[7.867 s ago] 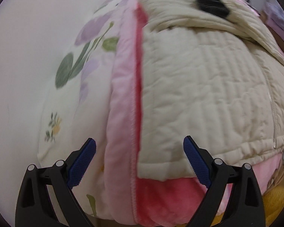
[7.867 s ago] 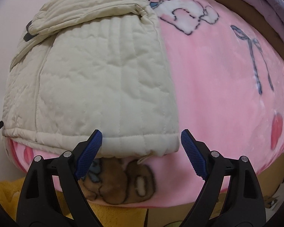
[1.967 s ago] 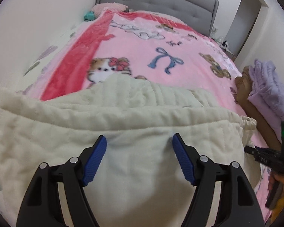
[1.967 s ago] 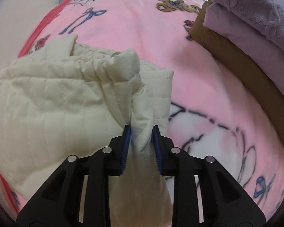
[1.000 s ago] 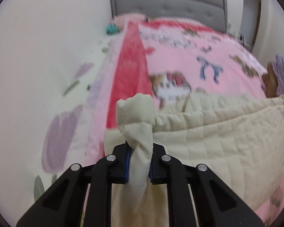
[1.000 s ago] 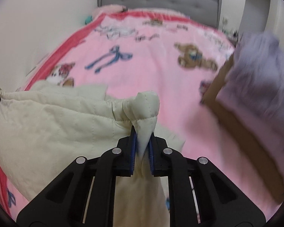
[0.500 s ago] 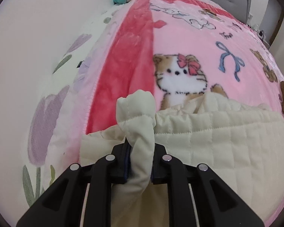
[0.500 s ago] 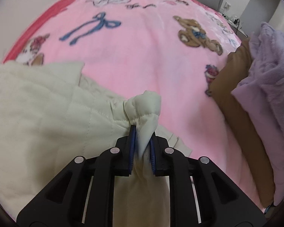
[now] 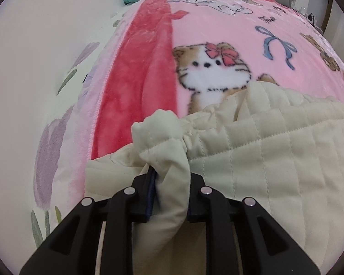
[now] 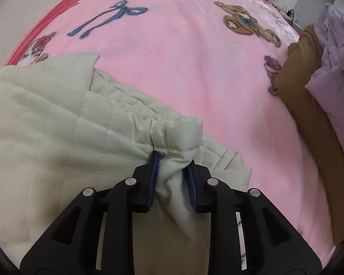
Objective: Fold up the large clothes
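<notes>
A cream quilted jacket point(image 9: 263, 160) lies on the near end of the bed, its hem folded over towards the far side. In the left wrist view, my left gripper point(image 9: 170, 174) holds the bunched left corner of that hem; its jaws are opening with the fabric still filling the gap. In the right wrist view, the jacket point(image 10: 45, 126) spreads to the left. My right gripper point(image 10: 173, 160) has the gathered right corner between its blue pads point(image 10: 153, 178); these jaws are opening too, the cloth still touching both pads. Both grippers point steeply down, low over the bed.
A pink cartoon-print blanket point(image 9: 217, 34) with a red side band point(image 9: 146, 64) covers the bed. A floral sheet point(image 9: 57, 151) and a white wall are on the left. Folded brown point(image 10: 309, 119) and lilac point(image 10: 332, 64) textiles are stacked on the right. A grey headboard stands at the far end.
Both grippers have sunk towards the bed with the jacket's hem corners and tilted further down. The hem now rests on the jacket's lower layer. Both pairs of jaws stand slightly wider.
</notes>
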Tool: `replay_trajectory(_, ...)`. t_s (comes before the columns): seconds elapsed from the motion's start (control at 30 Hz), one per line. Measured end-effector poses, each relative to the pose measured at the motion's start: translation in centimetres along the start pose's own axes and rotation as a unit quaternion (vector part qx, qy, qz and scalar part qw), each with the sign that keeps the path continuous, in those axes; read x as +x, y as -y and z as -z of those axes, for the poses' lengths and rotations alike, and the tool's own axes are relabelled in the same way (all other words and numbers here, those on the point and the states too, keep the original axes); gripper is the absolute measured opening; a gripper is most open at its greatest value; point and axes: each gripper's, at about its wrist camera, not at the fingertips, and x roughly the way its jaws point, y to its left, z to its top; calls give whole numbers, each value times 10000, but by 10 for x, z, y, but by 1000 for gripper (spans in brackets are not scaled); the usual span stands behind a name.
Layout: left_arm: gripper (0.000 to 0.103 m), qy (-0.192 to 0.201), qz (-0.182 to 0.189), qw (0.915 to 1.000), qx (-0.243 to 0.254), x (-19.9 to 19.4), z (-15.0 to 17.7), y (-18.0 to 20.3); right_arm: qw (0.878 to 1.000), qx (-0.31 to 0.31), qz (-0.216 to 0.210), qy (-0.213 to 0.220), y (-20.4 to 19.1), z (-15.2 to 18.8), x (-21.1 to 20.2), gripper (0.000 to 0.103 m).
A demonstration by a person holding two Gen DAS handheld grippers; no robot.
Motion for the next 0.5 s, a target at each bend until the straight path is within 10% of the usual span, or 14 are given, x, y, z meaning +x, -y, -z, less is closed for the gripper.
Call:
replay_trajectory(0.23,27,199,-96,9998,7,-5,3,0,9999,24,38,92,0,1,-4,33)
replay_trajectory(0.33,42,407,-98,9991,51,-22,3,-5,9985,546,-69,73,17,-4,-21,63)
replay_trajectory(0.5,73,1287,-37,9917,-2,-79,16,-20,9835,966,-572,1422,27,8,-95,72)
